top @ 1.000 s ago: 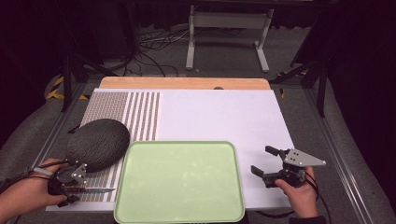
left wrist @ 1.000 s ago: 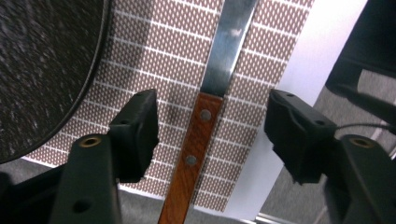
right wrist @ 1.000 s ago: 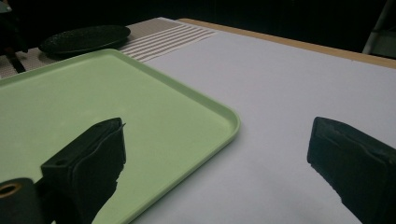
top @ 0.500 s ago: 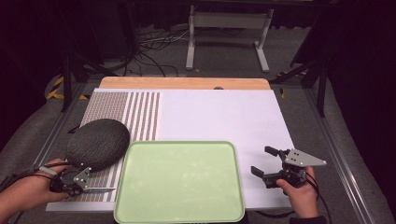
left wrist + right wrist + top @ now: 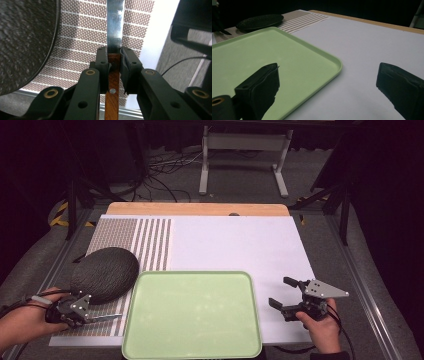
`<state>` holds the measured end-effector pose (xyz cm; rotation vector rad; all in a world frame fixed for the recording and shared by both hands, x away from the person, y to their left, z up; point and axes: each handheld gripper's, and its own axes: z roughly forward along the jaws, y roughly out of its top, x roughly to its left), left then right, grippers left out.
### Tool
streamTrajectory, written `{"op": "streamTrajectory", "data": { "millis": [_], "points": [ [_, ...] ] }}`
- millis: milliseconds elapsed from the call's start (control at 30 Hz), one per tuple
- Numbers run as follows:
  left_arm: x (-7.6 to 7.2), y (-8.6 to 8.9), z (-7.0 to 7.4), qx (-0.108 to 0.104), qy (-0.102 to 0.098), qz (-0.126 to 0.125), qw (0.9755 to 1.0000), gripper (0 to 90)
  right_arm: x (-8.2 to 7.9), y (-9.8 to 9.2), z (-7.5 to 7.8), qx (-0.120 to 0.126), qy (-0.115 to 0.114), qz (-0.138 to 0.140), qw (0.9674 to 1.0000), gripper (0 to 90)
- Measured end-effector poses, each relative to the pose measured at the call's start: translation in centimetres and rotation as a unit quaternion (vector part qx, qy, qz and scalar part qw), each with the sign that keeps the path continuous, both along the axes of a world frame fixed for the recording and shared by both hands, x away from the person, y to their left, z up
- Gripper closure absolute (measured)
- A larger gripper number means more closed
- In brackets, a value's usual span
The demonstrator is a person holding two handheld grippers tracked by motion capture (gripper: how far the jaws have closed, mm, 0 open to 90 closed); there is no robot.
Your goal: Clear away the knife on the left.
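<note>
A knife (image 5: 108,317) with a steel blade (image 5: 115,25) and a wooden handle (image 5: 112,83) lies at the front left of the striped placemat (image 5: 130,242). My left gripper (image 5: 84,312) (image 5: 115,58) has just been closing and its pads press on the handle near the blade, which points right toward the green tray (image 5: 192,315). A dark oval plate (image 5: 105,272) (image 5: 22,42) sits just behind the knife. At the tray's right, my right gripper (image 5: 282,292) (image 5: 329,82) stands open over the white mat (image 5: 235,245), with nothing between its fingers.
The empty green tray (image 5: 249,57) fills the front middle of the table. The dark plate (image 5: 259,21) lies beyond its far corner. A wooden table edge (image 5: 200,209) runs along the back. Dark floor, cables and a metal stand lie beyond it.
The left gripper's jaws have closed on the knife's handle, and the hand shifted slightly. The right gripper has stayed where it was, still open.
</note>
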<state>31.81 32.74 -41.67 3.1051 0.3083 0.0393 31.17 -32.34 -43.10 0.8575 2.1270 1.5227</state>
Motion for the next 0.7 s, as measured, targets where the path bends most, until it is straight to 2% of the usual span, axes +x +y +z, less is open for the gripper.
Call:
{"op": "streamTrajectory", "data": {
  "millis": [67,133,167,300,333,367,400,433,467,600,633,667,700],
  "points": [
    [0.1,0.2,0.3,-0.031,0.011,0.03,0.999,77.9,0.0,0.0,0.0,-0.001,0.0,-0.001,1.0,5.4],
    [0.0,0.1,0.6,-0.04,0.009,0.05,0.9979,77.9,0.0,0.1,0.0,0.001,0.001,-0.001,1.0,5.3],
    [0.0,0.1,0.6,-0.04,0.009,0.05,0.9979,77.9,0.0,0.1,0.0,0.0,0.001,-0.001,1.0,5.4],
    [0.0,0.0,1.7,-0.058,0.006,0.079,0.9951,78.0,0.0,0.1,0.0,-0.001,0.0,0.0,1.0,5.3],
    [-0.1,-0.1,2.0,-0.064,0.002,0.091,0.9938,78.0,0.0,0.1,0.0,0.0,0.0,0.0,1.0,5.4],
    [-0.1,-0.2,2.4,-0.074,0.005,0.118,0.9903,78.0,0.0,0.1,0.0,0.0,0.0,-0.001,1.0,5.3],
    [-0.1,-0.2,2.9,-0.093,0.011,0.14,0.9857,78.0,0.0,0.1,0.0,0.001,0.0,-0.001,1.0,5.3],
    [-0.1,-0.2,2.9,-0.093,0.011,0.14,0.9857,78.0,0.0,0.1,0.0,0.001,-0.001,0.0,1.0,5.3],
    [-0.1,-0.4,3.4,-0.104,0.003,0.158,0.982,78.0,0.0,0.0,0.0,0.002,0.0,-0.001,1.0,5.2],
    [0.2,-0.6,4.0,-0.114,0.017,0.19,0.975,78.1,0.0,0.0,0.1,0.003,-0.001,-0.002,1.0,5.3],
    [0.3,-0.8,4.1,-0.114,0.02,0.196,0.9737,78.1,0.0,-0.1,0.1,0.003,-0.001,-0.003,1.0,5.2],
    [0.3,-0.8,4.1,-0.114,0.02,0.196,0.9737,78.0,0.0,-0.1,0.1,0.003,-0.001,-0.003,1.0,5.2],
    [0.4,-1.1,4.2,-0.116,0.03,0.208,0.9707,78.0,0.0,-0.1,0.1,0.003,-0.001,-0.003,1.0,5.2]
  ]
}}
